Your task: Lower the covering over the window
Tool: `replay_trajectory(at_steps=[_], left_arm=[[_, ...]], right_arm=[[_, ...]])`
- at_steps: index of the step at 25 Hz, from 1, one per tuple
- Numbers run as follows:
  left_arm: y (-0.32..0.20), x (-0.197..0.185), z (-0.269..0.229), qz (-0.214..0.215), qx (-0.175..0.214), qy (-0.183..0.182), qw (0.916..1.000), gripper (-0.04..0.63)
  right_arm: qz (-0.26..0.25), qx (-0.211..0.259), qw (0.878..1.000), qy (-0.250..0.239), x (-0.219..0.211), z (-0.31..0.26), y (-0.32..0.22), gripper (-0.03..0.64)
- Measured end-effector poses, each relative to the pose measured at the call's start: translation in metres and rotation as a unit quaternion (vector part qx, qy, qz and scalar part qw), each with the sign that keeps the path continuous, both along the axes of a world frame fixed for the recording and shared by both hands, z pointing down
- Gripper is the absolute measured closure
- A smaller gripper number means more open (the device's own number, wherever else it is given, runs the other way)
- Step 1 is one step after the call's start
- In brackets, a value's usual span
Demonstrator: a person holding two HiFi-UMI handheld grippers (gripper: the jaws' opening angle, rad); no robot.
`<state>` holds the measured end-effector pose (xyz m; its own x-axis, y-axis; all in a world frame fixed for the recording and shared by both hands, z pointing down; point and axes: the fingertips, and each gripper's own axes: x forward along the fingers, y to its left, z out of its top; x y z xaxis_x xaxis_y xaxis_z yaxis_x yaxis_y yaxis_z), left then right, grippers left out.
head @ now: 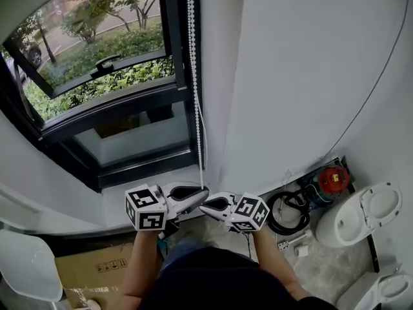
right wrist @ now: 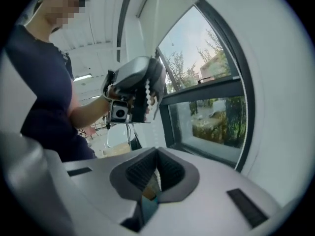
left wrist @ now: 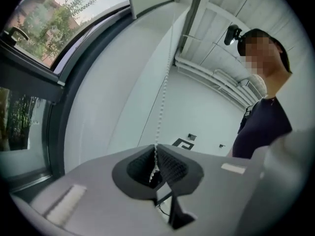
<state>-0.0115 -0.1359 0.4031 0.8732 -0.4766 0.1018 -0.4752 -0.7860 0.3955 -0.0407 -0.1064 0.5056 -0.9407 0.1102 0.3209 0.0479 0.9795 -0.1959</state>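
Observation:
A white bead chain (head: pixel 193 76) hangs down the right edge of the dark-framed window (head: pixel 97 63). My left gripper (head: pixel 205 191) is shut on it; in the left gripper view the chain (left wrist: pixel 165 92) drops straight in between the closed pads of the gripper (left wrist: pixel 157 154). Just below and to the right, my right gripper (head: pixel 201 206) points at the left one, tips nearly touching. Its jaws (right wrist: pixel 156 168) are closed with a pale strand between the pads, which looks like the same chain. A white blind (right wrist: pixel 170 9) covers only the top of the window.
A white wall (head: pixel 290 76) stands right of the window. On the floor at the right lie a black hose coil (head: pixel 287 212), a red-topped device (head: pixel 333 179) and white seats (head: pixel 361 215). A cardboard box (head: pixel 90 270) and a white chair (head: pixel 26 263) sit at lower left.

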Motion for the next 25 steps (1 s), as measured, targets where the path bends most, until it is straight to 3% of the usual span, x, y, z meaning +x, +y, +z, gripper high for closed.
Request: replay_trajectory(at_steps=[4,8,12,17,21,25], left_arm=[[0.006,-0.001,0.010,0.003,-0.018,0.030,0.9994,0.574],[0.002,-0.007,0.036,-0.007,-0.039,-0.012,0.9992,0.574],[0.002,-0.008,0.044,-0.008,-0.051,0.020,0.9985,0.574],[0.008,-0.004,0.076,0.005,-0.081,-0.042,0.9958,0.575],[0.015,0.002,0.089,0.013,-0.100,-0.029,0.9945,0.575],[0.019,0.003,0.116,0.021,-0.126,-0.061,0.9899,0.575]], right_arm=[[0.009,-0.041,0.999,-0.018,0.001,0.009,0.000,0.603],[0.002,-0.008,0.999,0.051,0.002,0.033,-0.001,0.603],[-0.005,-0.023,0.998,0.052,0.004,0.040,0.003,0.603],[-0.033,0.008,0.990,0.135,0.011,0.067,0.009,0.603],[-0.039,-0.004,0.987,0.157,0.018,0.079,0.014,0.603],[-0.059,0.018,0.976,0.207,0.028,0.091,0.018,0.603]])
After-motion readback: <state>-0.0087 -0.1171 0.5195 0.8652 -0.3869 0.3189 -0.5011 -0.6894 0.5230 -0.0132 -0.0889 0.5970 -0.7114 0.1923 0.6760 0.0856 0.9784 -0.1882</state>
